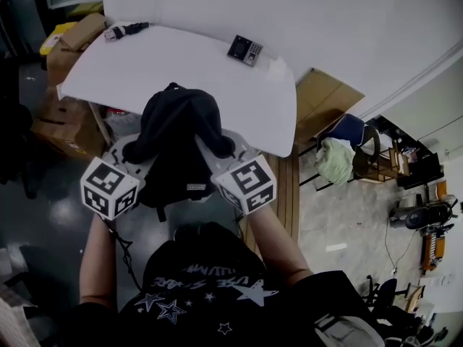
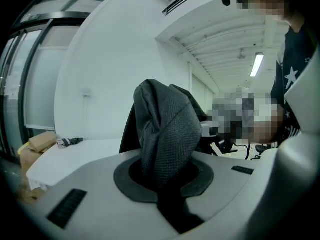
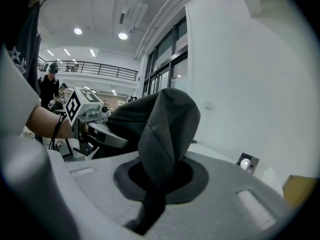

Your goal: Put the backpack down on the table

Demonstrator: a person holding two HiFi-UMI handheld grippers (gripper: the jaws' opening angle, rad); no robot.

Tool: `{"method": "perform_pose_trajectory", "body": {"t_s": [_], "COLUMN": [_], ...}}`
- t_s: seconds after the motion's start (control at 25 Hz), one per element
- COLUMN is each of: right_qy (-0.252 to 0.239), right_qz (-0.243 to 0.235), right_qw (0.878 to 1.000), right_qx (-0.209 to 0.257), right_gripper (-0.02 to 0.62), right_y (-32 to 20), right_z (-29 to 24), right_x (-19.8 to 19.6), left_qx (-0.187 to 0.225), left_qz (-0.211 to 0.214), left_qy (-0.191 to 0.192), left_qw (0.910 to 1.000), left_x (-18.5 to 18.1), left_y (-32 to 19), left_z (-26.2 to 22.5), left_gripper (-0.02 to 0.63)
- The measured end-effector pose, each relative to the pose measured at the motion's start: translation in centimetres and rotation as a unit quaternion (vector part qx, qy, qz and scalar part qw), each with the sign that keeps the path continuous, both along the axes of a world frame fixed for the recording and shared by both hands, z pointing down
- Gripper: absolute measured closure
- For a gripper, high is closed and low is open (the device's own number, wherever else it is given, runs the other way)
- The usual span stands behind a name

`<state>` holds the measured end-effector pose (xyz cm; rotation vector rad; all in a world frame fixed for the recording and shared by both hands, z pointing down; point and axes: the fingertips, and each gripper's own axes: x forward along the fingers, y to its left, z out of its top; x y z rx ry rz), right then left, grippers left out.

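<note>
**Backpack (image 1: pixel 177 139) in carriage** — hung between both grippers at the near edge of the white surface (image 1: pixel 217 71), not yet resting on it. The left gripper (image 2: pixel 165 176) is clenched on a padded, mesh-textured strap (image 2: pixel 167 129). The right gripper (image 3: pixel 160 176) is clenched on a fold of smoother woven fabric (image 3: pixel 167 129). The black bag is soft and slumping. It is best advanced over the rounded surface with both hands level and lowered until its base takes the weight — only then released.
</note>
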<state>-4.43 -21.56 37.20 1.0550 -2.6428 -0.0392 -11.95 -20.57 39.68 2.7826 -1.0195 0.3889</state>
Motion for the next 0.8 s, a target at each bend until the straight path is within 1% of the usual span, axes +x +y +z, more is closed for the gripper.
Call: {"method": "perform_pose_trajectory", "body": {"t_s": [0.28, 0.44, 0.56, 0.8], "right_qy": [0.005, 0.001, -0.002, -0.005], "right_qz": [-0.003, -0.007, -0.012, -0.030], "right_qw": [1.000, 1.000, 1.000, 0.999], "right_qx": [0.009, 0.009, 0.014, 0.027], "right_gripper": [0.575, 0.575, 0.575, 0.575], "right_y": [-3.0, -5.0, -7.1, -12.3], "right_z": [-0.8, -0.6, -0.7, -0.8], "right_x": [-0.5, -0.6, -0.8, -2.4], "left_qx": [0.003, 0.004, 0.005, 0.008], "left_qz": [-0.010, -0.015, -0.019, -0.031], "left_qy": [0.003, -0.004, -0.010, -0.012], "left_qw": [0.9999, 0.9999, 0.9998, 0.9994], "left_x": [-0.4, -0.6, -0.8, -2.4], "left_y": [-2.9, -4.9, -6.9, -11.9], "left_z": [-0.7, -0.6, -0.7, -0.9], "left_gripper": [0.551, 0.551, 0.551, 0.551]}}
